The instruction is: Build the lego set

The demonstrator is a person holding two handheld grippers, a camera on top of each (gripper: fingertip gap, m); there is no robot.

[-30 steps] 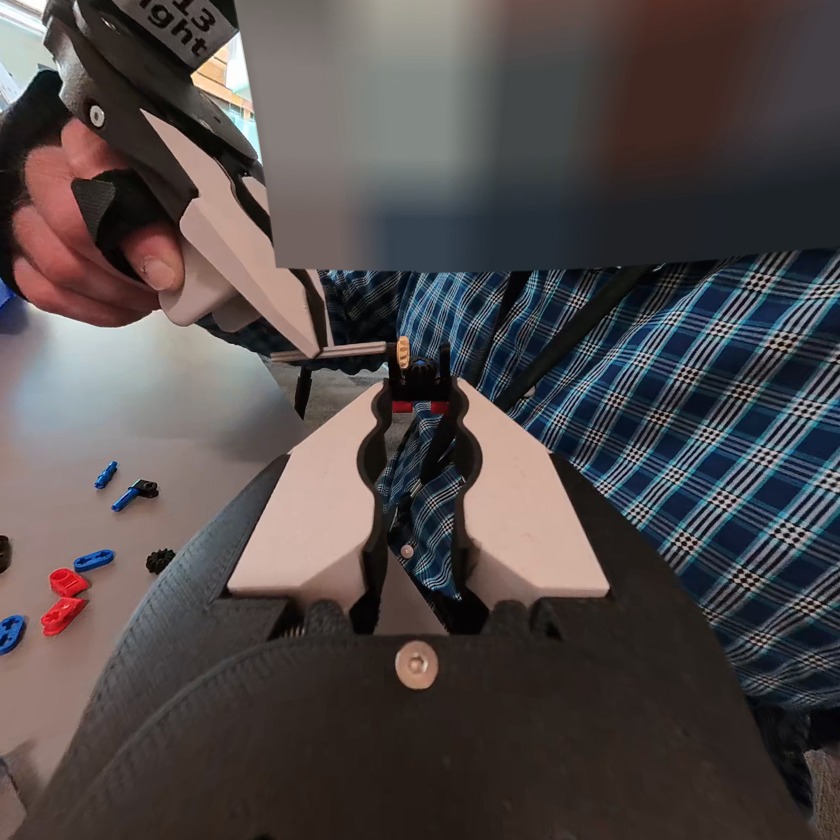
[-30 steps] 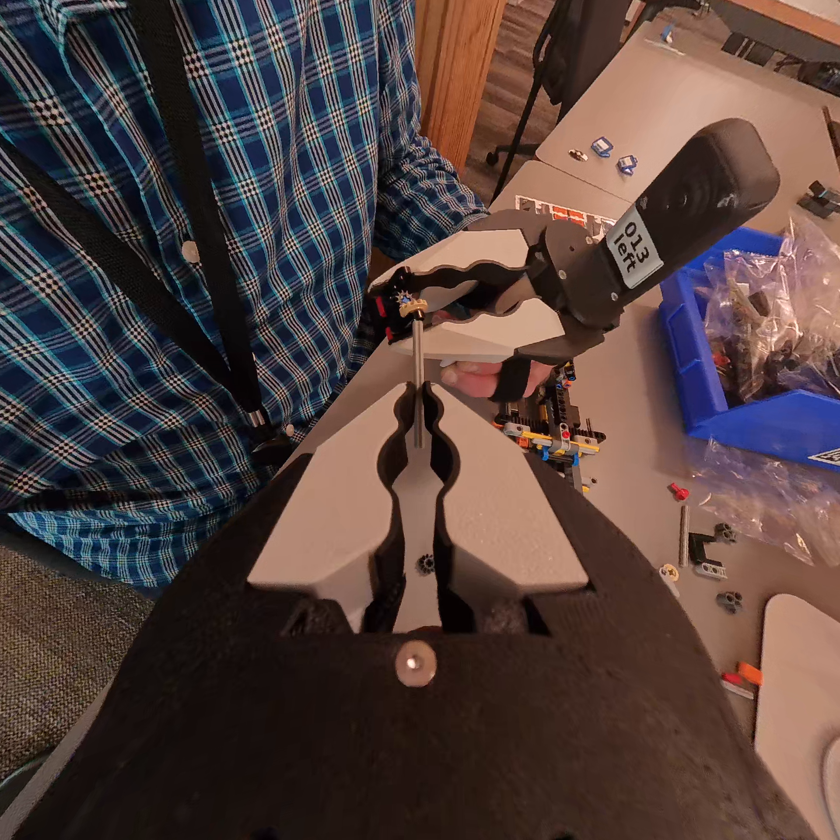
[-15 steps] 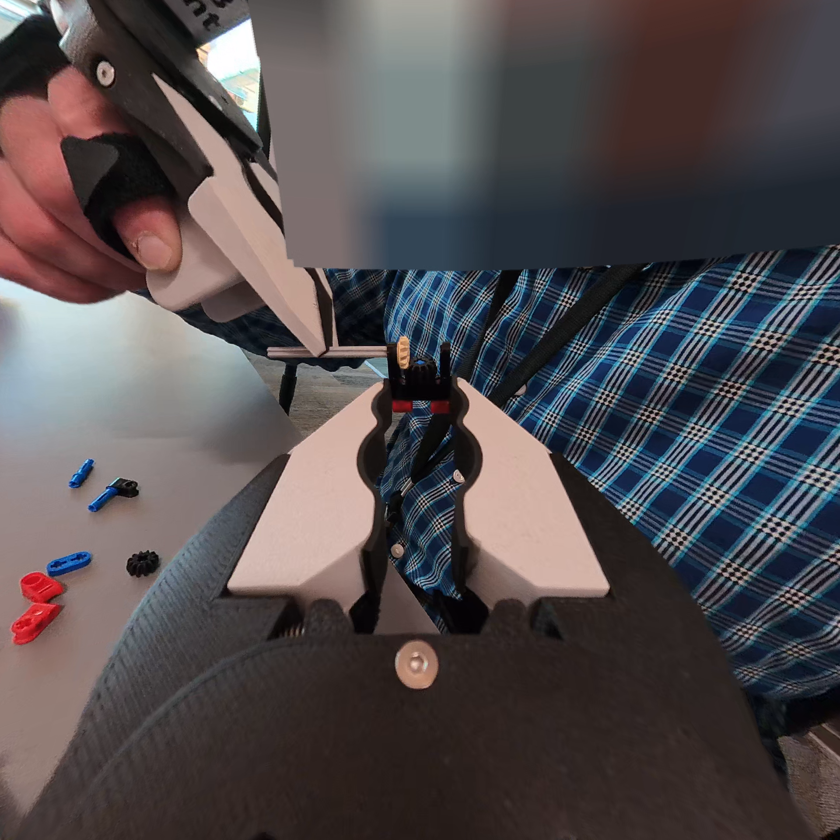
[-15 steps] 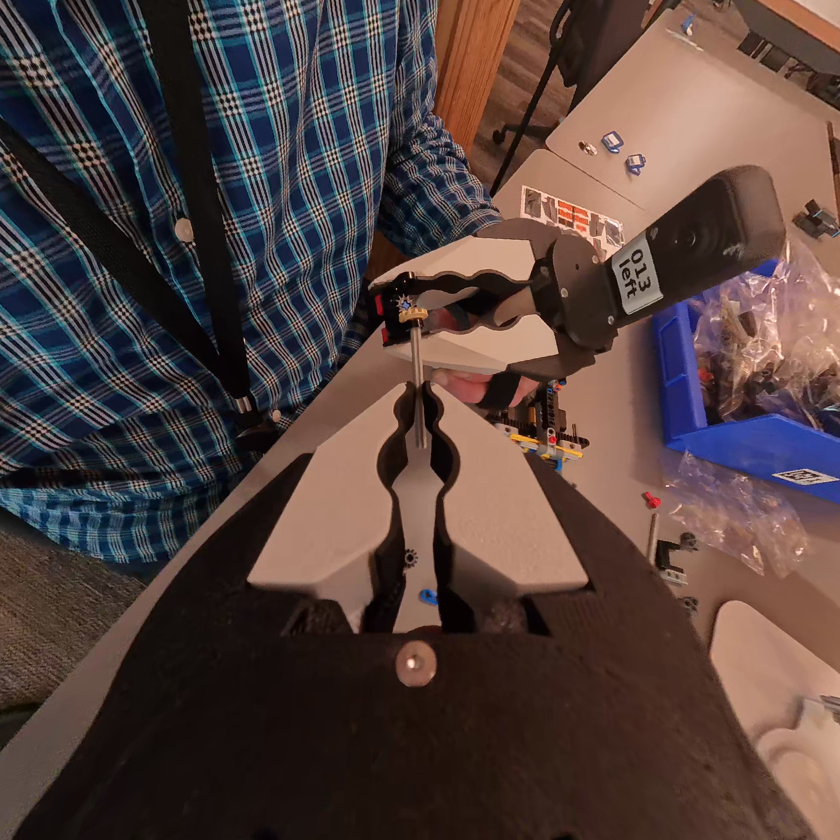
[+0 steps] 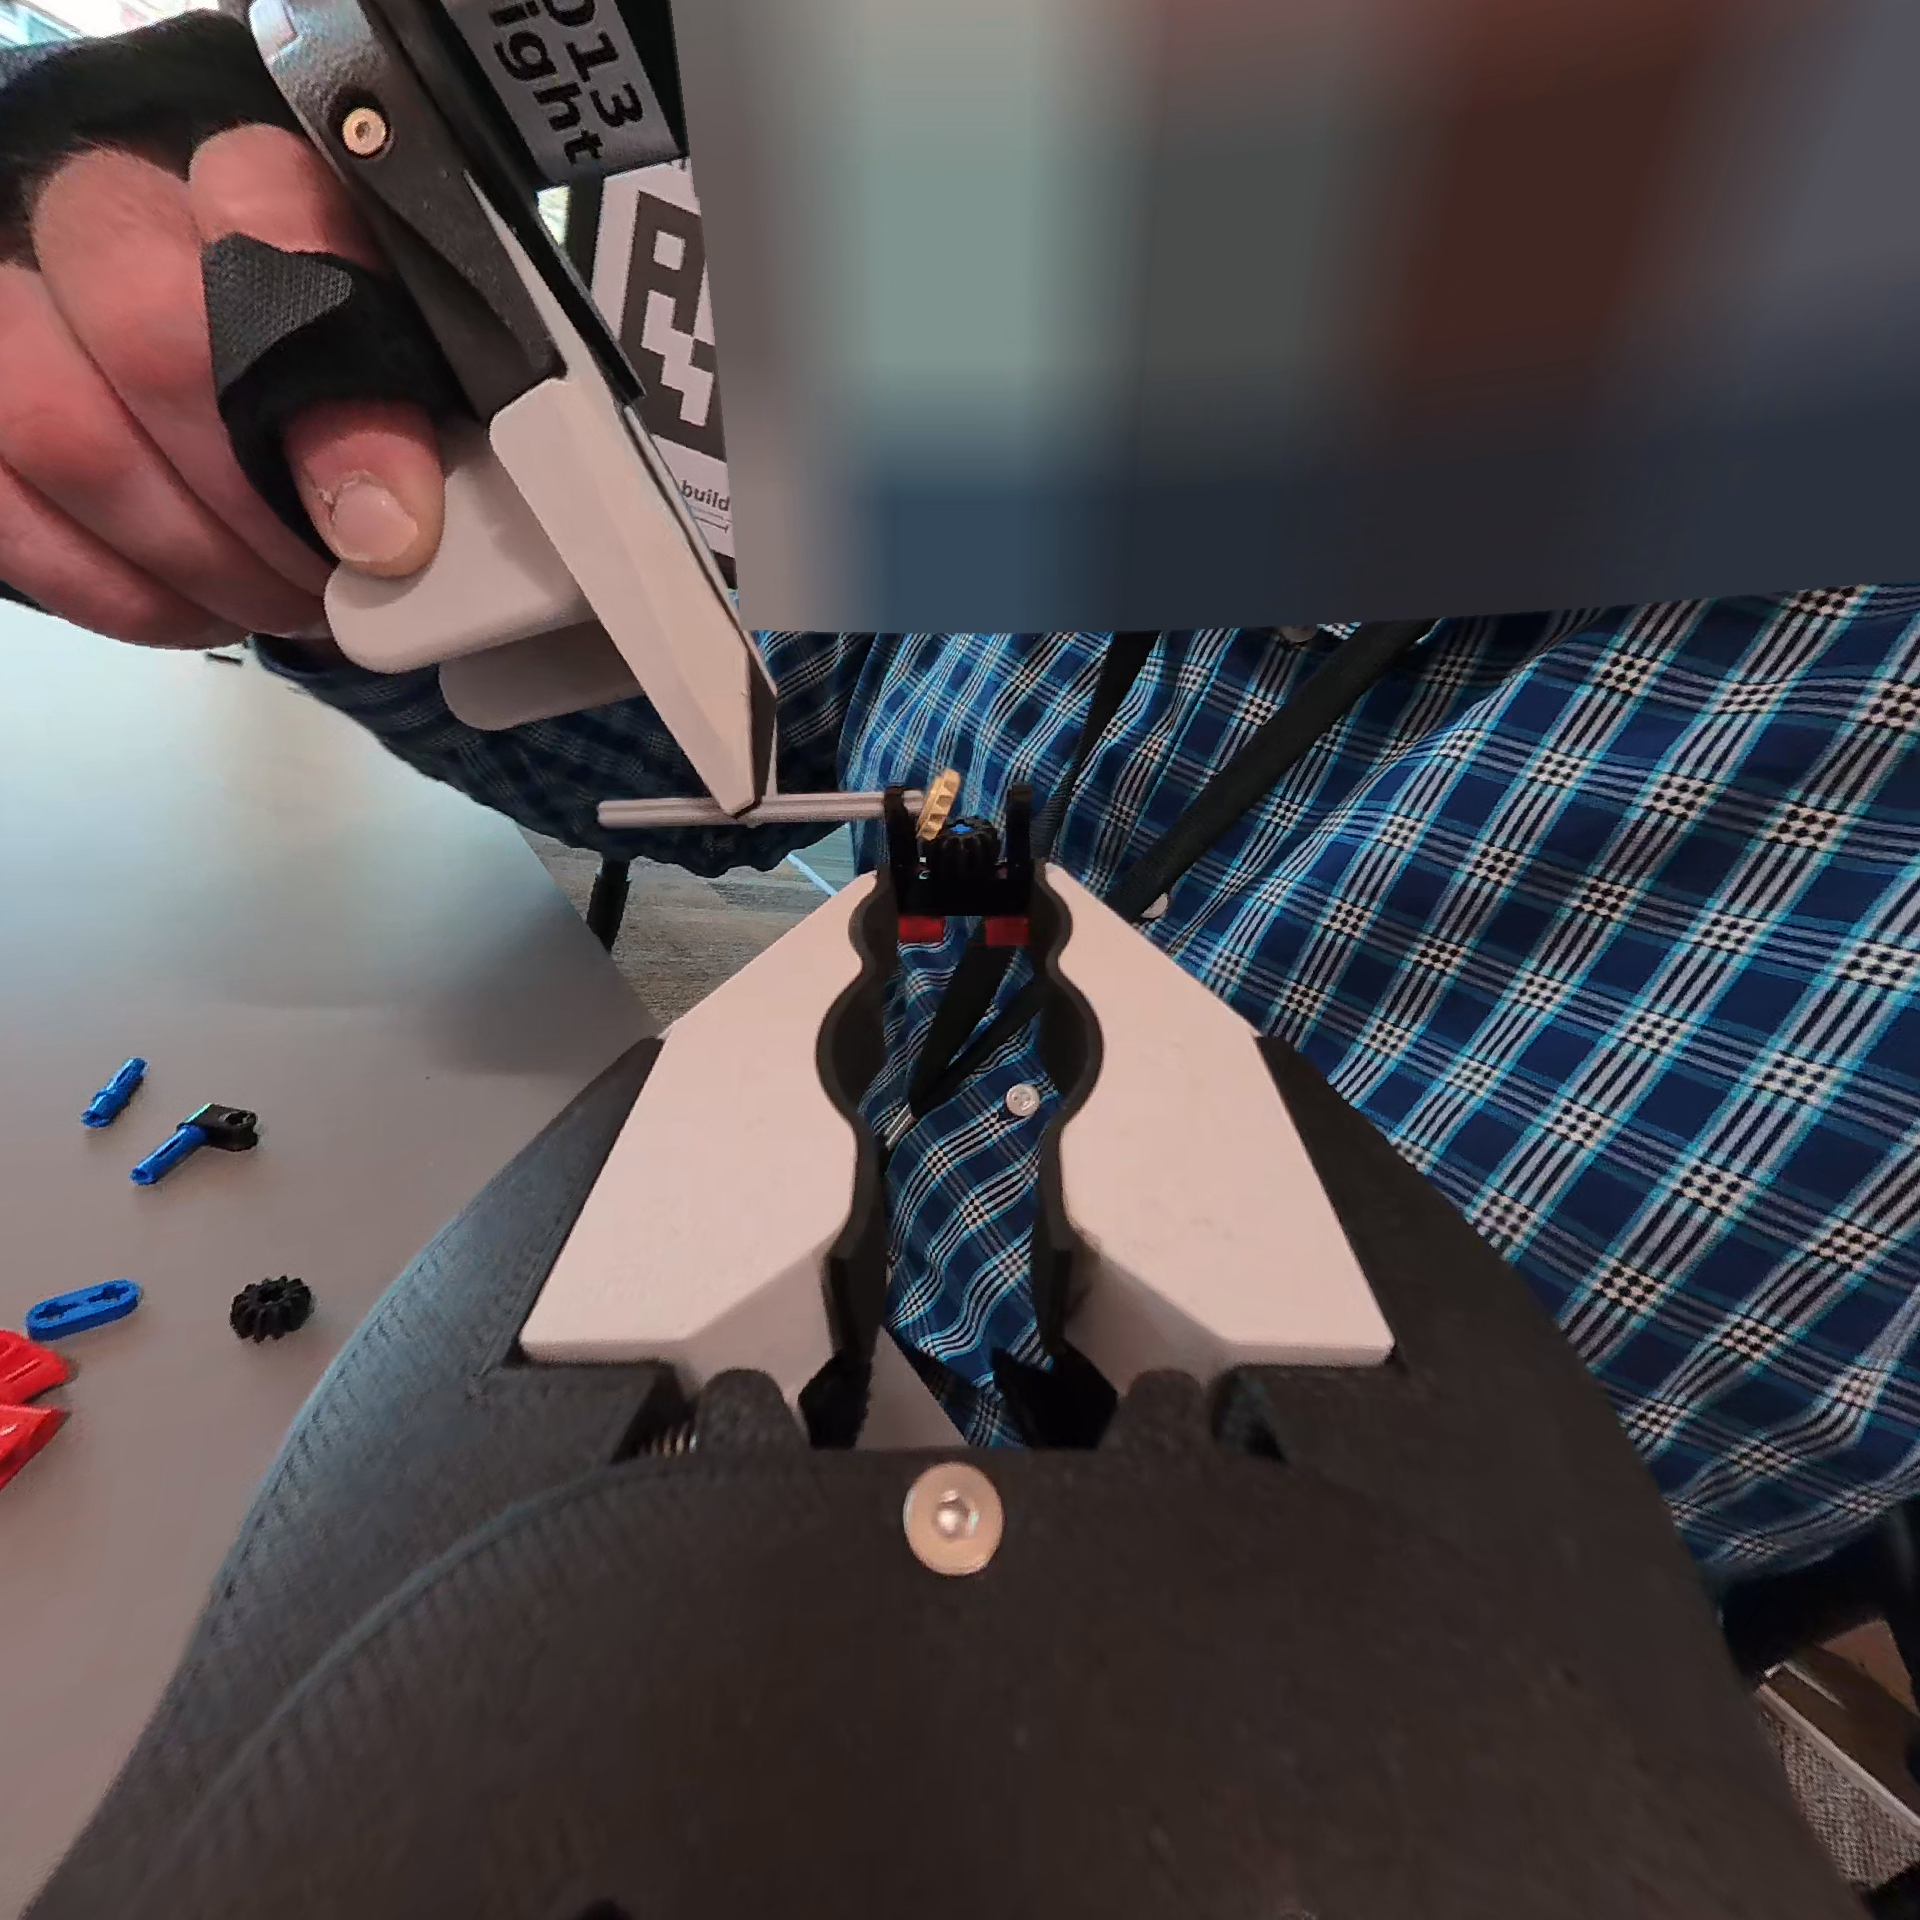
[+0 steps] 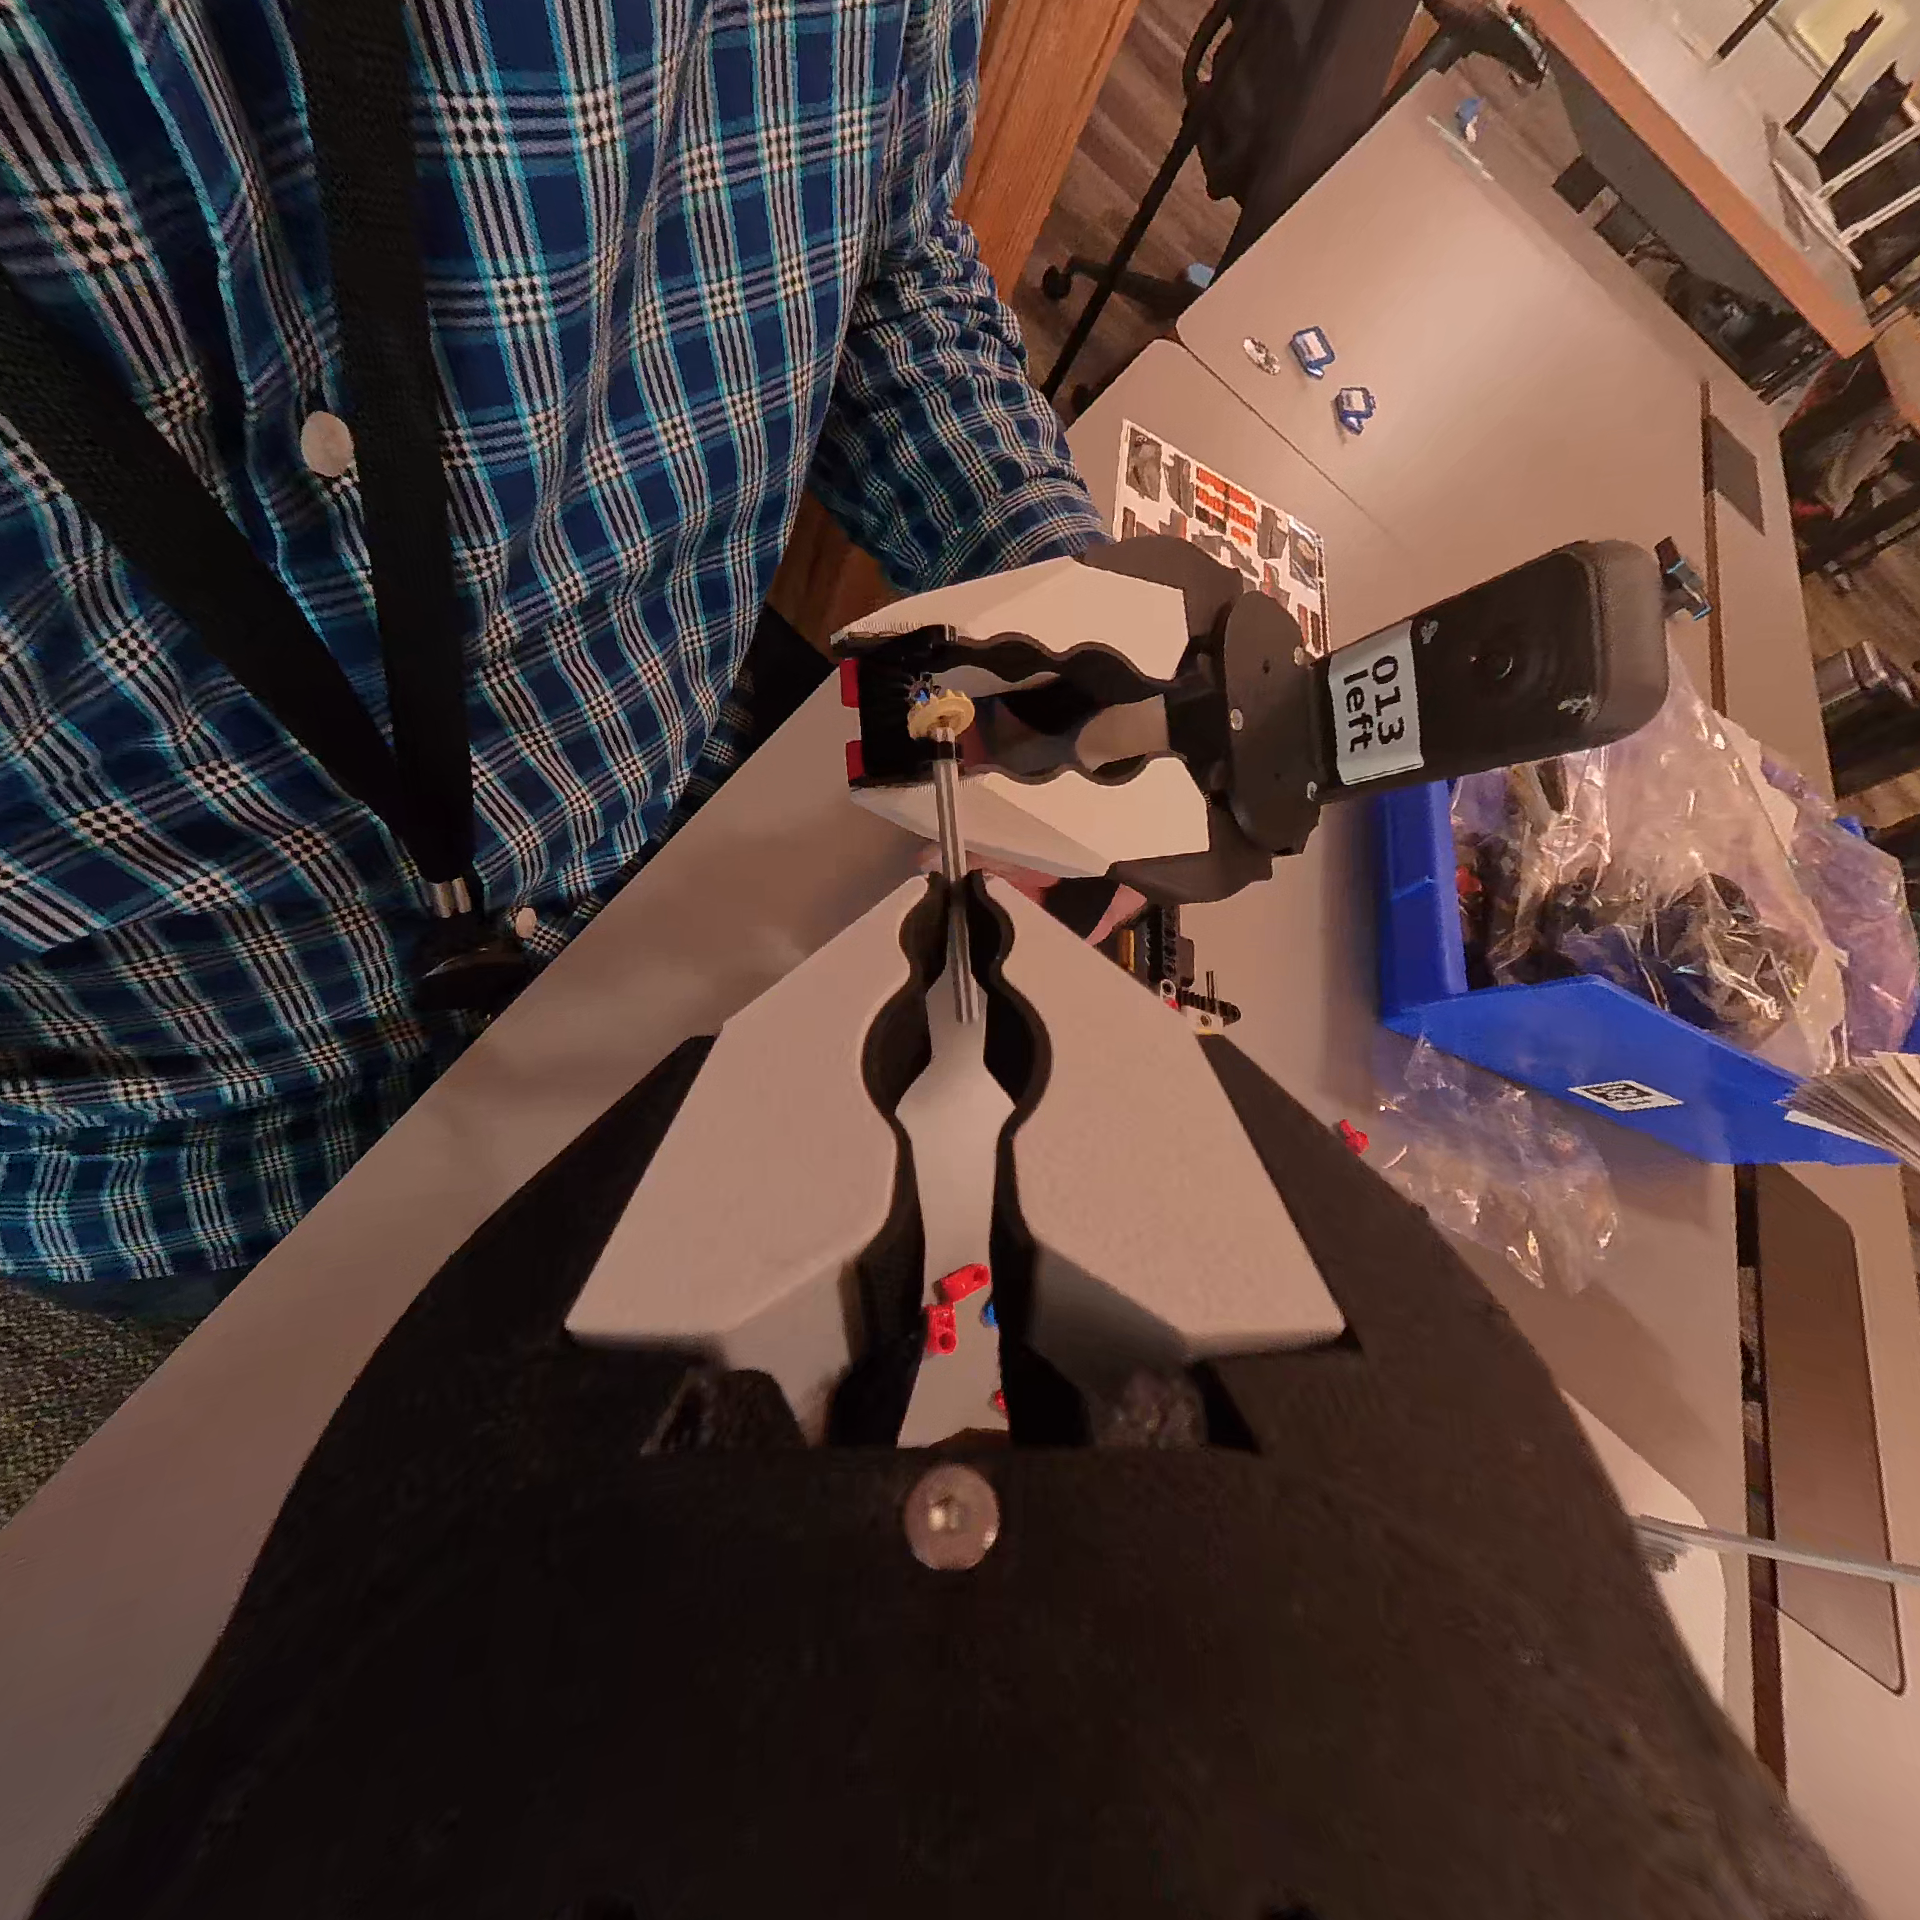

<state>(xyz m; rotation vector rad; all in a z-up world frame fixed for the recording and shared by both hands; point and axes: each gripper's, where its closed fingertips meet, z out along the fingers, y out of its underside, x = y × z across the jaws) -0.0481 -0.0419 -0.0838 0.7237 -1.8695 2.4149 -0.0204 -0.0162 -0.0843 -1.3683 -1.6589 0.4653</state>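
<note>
We see a grey table (image 6: 1475,343) w/ a wood post and dark chairs behind it; the person's blue plaid shirt (image 5: 1558,935) fills the rest. Both tools carry a white label w/ writing, and the right one a black-and-white square marker. A printed sheet (image 6: 1221,520) lies flat on the table.

A blue bin (image 6: 1621,1049) holds clear plastic bags (image 6: 1662,894) of dark parts; 1 more bag lies on the table just beside it.

The left gripper (image 5: 958,883) is clamped on a small black frame (image 5: 961,883) w/ 2 red bits, a black gear and a tan gear (image 5: 940,805) in it, held up off the table in front of the shirt. The right gripper (image 6: 954,894) pinches a grey axle (image 6: 951,831) at its fingertips; the axle's far end sits in the frame at the tan gear.

On the table: 2 blue pins, 1 w/ a black connector (image 5: 192,1138), a blue link (image 5: 83,1307), a loose black gear (image 5: 270,1307), red pieces (image 5: 26,1382), and a partly built assy (image 6: 1184,966) beyond the right gripper.
</note>
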